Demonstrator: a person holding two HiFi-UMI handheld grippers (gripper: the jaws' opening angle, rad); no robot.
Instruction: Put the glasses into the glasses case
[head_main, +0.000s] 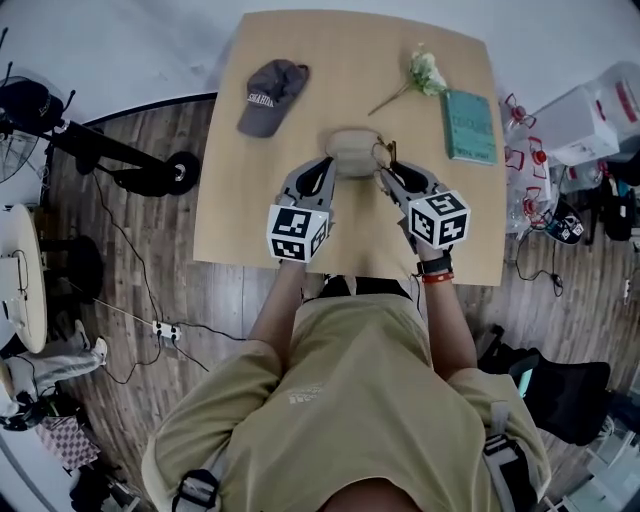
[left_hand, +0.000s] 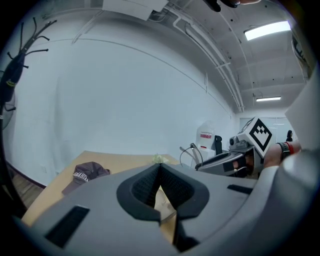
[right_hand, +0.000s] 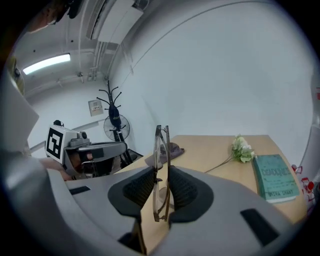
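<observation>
The beige glasses case (head_main: 350, 146) lies in the middle of the wooden table (head_main: 240, 220). My left gripper (head_main: 328, 170) comes at the case's left end; in the left gripper view its jaws (left_hand: 160, 192) are shut on a thin beige edge of the case (left_hand: 163, 204). My right gripper (head_main: 386, 176) is just right of the case, shut on the thin-rimmed glasses (right_hand: 161, 150). The glasses stand upright and edge-on between the pads (right_hand: 182, 189). In the head view the glasses (head_main: 384, 152) show beside the case's right end.
A grey cap (head_main: 271, 92) lies at the table's far left. A pale flower (head_main: 425, 72) and a teal book (head_main: 469, 125) lie at the far right. Plastic boxes (head_main: 590, 120) and clutter stand on the floor right of the table, and a fan (right_hand: 116, 129) to the left.
</observation>
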